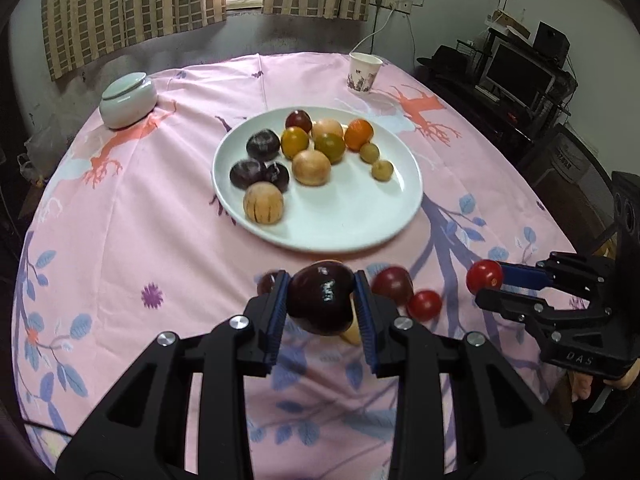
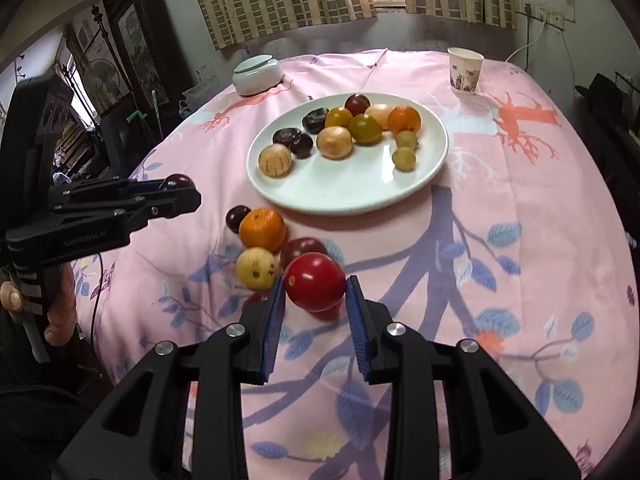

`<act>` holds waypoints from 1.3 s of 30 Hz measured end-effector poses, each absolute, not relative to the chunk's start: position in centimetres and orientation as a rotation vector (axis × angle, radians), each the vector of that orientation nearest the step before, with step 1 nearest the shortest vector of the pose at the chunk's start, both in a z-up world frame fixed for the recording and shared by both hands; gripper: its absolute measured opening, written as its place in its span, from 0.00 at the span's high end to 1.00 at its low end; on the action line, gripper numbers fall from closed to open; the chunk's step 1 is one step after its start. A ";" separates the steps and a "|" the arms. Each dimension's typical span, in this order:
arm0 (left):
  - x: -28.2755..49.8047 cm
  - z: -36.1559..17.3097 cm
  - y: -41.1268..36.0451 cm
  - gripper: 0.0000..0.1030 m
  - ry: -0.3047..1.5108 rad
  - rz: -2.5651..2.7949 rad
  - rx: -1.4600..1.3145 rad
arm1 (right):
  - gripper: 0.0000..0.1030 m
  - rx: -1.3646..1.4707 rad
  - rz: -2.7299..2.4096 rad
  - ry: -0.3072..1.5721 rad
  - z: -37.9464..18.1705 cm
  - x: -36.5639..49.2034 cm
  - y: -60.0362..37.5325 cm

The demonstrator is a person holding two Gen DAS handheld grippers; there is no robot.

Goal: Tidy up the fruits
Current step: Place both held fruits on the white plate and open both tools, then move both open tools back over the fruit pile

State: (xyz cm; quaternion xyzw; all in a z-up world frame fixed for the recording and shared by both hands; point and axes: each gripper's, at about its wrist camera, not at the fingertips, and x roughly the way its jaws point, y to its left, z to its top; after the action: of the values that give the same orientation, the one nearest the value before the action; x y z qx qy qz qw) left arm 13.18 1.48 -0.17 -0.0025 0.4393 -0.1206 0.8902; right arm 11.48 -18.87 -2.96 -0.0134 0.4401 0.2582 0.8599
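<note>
Nearest the left wrist camera, the left gripper (image 1: pixel 321 300) was closed on a dark plum (image 1: pixel 321 298), its blue pads pressed to either flank and the fruit lifted clear of the pink tablecloth (image 1: pixel 160 240). In the right wrist view, the right gripper (image 2: pixel 315 294) was likewise clamped on a red tomato (image 2: pixel 315 281), which hung above the cloth.

Just beyond the tomato, at about eleven o'clock from it in the right wrist view, the loose fruit lay in a tight cluster: a pale yellow fruit (image 2: pixel 256 269), a dark red plum (image 2: pixel 303 249) touching the tomato's outline, a mandarin (image 2: pixel 263 229) and a small dark plum (image 2: pixel 238 218) at its far left. A second small tomato (image 1: pixel 424 305) showed at three o'clock from the left gripper's load.

Further on, at twelve o'clock, stood the white plate (image 2: pixel 340 196), its far half crowded with sorted fruit and its near half bare. Past it sat a lidded ceramic jar (image 2: pixel 257 74) at eleven o'clock and a paper cup (image 2: pixel 465 70) at one o'clock.

The step in hand seemed to be the carry: both fruits picked, neither yet delivered. The next move probably called for bringing each forward over the plate's bare near side, lowering until it rested, then releasing gently so neither rolled into its neighbours.
</note>
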 end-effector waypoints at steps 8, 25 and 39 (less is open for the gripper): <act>25.0 -0.9 1.5 0.68 0.963 -0.144 -0.052 | 0.70 -0.079 0.443 0.917 -3.1 22.0 -15.9; 32.0 -5.2 0.9 0.68 1.052 -0.095 -0.072 | 0.70 -0.117 0.394 0.963 -6.4 29.6 -13.9; 25.5 -0.7 2.5 0.25 0.960 -0.112 -0.108 | 0.41 -0.124 0.394 0.870 -3.0 25.7 -16.0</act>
State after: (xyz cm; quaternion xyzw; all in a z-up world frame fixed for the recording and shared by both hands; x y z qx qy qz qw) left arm 25.51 2.45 -0.72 -0.0519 0.4615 -0.0537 0.8840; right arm 25.70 -15.99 -2.96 -0.0596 0.4185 0.1893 0.8863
